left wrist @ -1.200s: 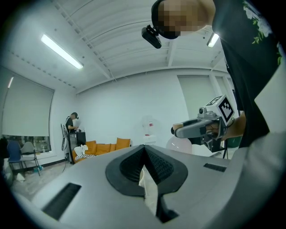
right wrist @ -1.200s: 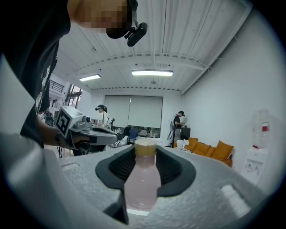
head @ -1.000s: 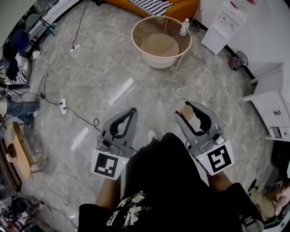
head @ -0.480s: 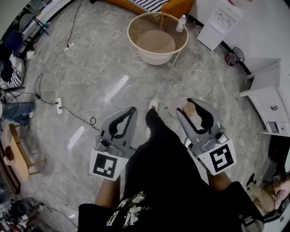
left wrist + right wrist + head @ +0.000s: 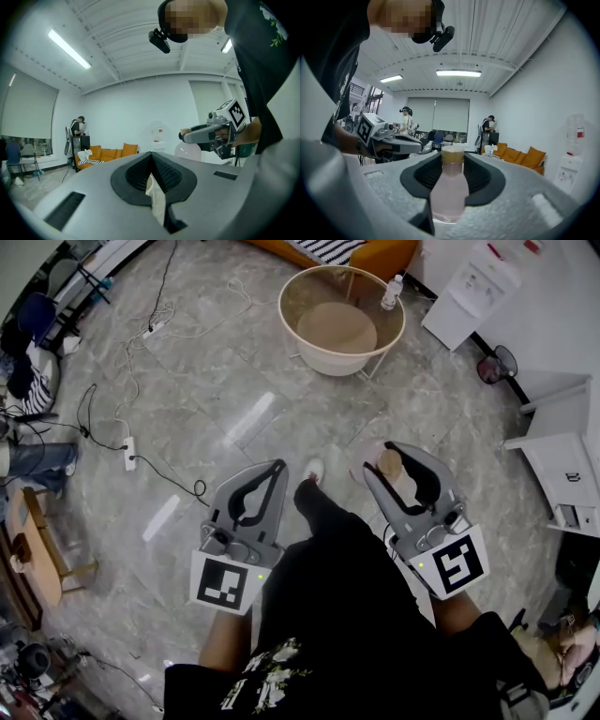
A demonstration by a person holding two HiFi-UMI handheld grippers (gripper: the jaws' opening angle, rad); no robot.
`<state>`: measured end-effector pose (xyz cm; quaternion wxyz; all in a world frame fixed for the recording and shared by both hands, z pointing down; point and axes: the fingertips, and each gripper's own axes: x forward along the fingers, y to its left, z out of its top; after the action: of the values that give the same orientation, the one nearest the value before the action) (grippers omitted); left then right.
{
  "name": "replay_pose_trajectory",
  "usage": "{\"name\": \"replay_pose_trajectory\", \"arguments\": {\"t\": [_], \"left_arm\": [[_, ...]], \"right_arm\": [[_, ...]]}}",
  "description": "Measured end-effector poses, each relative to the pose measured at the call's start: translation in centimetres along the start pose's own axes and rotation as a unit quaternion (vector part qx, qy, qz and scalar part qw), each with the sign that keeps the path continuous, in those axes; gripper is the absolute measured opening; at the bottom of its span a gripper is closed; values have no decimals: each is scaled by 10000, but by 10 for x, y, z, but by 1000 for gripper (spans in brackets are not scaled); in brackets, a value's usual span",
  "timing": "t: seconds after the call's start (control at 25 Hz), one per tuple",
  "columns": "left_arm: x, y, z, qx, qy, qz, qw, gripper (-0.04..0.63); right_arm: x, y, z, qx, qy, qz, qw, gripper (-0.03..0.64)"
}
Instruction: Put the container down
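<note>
Floor: grey marble tiles [image 5: 187, 381], with cables [image 5: 103, 409] lying at the left.
Room: an orange sofa [image 5: 375, 254] and a white water dispenser [image 5: 473, 292] stand at the far side.
Surface: a round glass table [image 5: 284, 320] well ahead of the person, with a small bottle [image 5: 391, 292] at its rim.
Right gripper [image 5: 392, 454]: the jaws hold the container [image 5: 449, 187], a pale pink bottle with a tan cap, in the air above the floor.
Container axis: it runs along the jaws, with the cap toward the jaw tips, away from the person.
Left gripper [image 5: 276, 468]: the jaws are together and hold nothing.
</note>
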<state>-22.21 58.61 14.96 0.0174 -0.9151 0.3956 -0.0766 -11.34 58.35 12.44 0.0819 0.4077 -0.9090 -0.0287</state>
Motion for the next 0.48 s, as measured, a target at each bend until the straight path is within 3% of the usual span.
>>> {"name": "replay_pose_trajectory", "arguments": {"t": [0.16, 0.48], "left_arm": [[7, 27, 2, -19, 20, 97, 9999, 9], [57, 86, 16, 54, 48, -97, 9999, 8]], "right_arm": [[30, -6, 3, 67, -11, 103, 9999, 137], [99, -43, 17, 163, -150, 113, 9997, 137]]}}
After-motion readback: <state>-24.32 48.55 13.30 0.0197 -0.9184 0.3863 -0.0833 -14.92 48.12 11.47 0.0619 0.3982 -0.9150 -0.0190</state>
